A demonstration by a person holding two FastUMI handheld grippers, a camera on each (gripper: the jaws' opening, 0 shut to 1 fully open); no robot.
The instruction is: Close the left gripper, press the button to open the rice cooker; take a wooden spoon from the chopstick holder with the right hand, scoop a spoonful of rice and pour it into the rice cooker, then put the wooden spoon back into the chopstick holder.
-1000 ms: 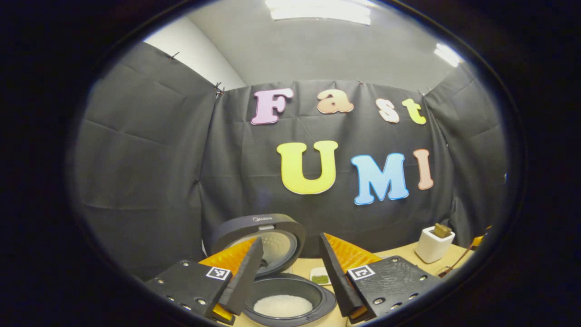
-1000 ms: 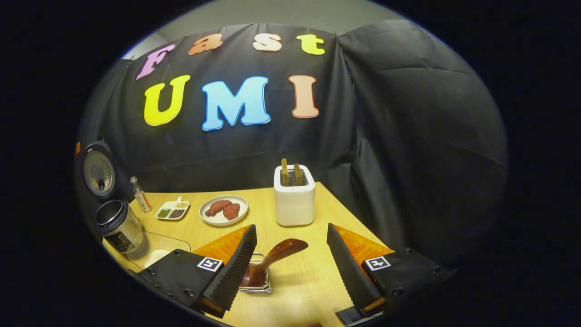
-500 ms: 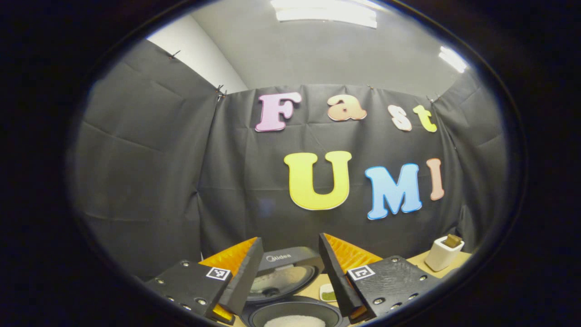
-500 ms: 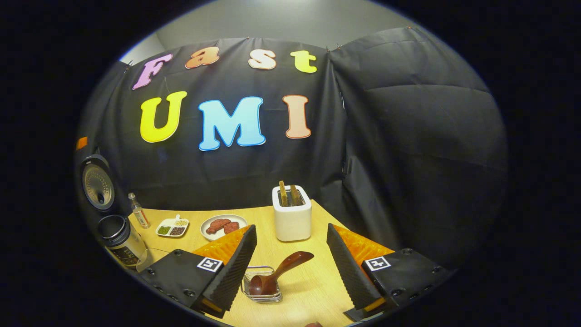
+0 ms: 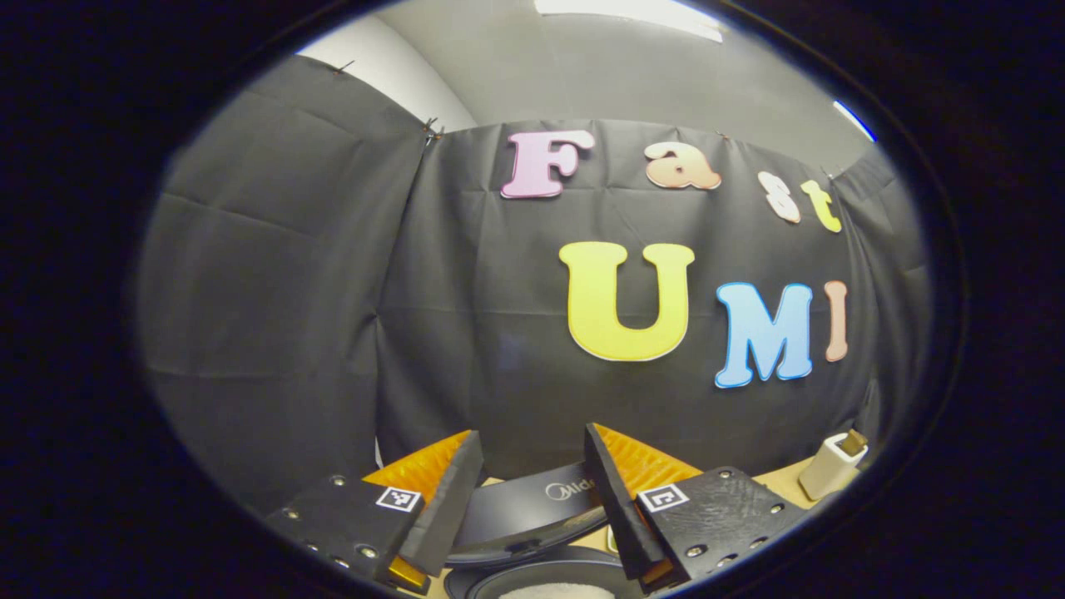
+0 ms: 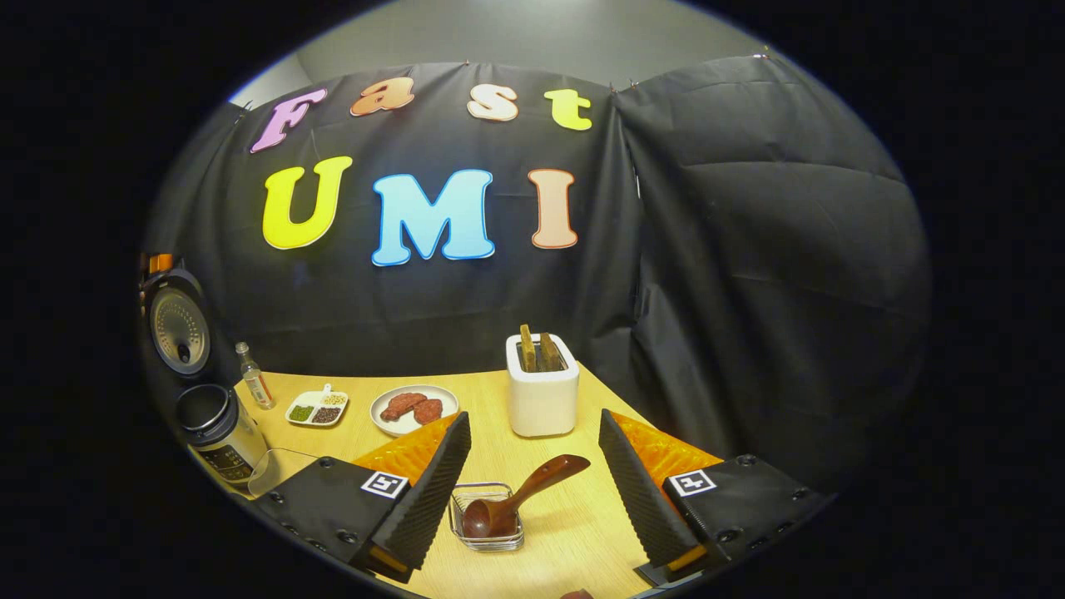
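Note:
The wooden spoon point(image 6: 524, 497) rests in the small wire chopstick holder point(image 6: 487, 532) on the table, its handle leaning up to the right. My right gripper point(image 6: 533, 416) hangs open just short of it, with nothing between its fingers. The rice cooker point(image 6: 215, 423) stands at the far left with its lid point(image 6: 178, 329) raised. In the left gripper view my left gripper point(image 5: 532, 433) is open above the cooker. The raised lid point(image 5: 532, 507) shows between its fingers, and white rice point(image 5: 545, 591) lies in the pot at the bottom edge.
A white toaster point(image 6: 542, 389) with two slices stands at the back of the wooden table point(image 6: 574, 541). A plate of meat point(image 6: 413, 409), a divided condiment dish point(image 6: 316, 408) and a small bottle point(image 6: 255, 378) lie left of it. A clear container point(image 6: 279, 470) sits near the cooker.
My right gripper has drawn back from the holder, leaving the spoon in it. My left gripper's view has tilted upward, so the cooker sits lower in it.

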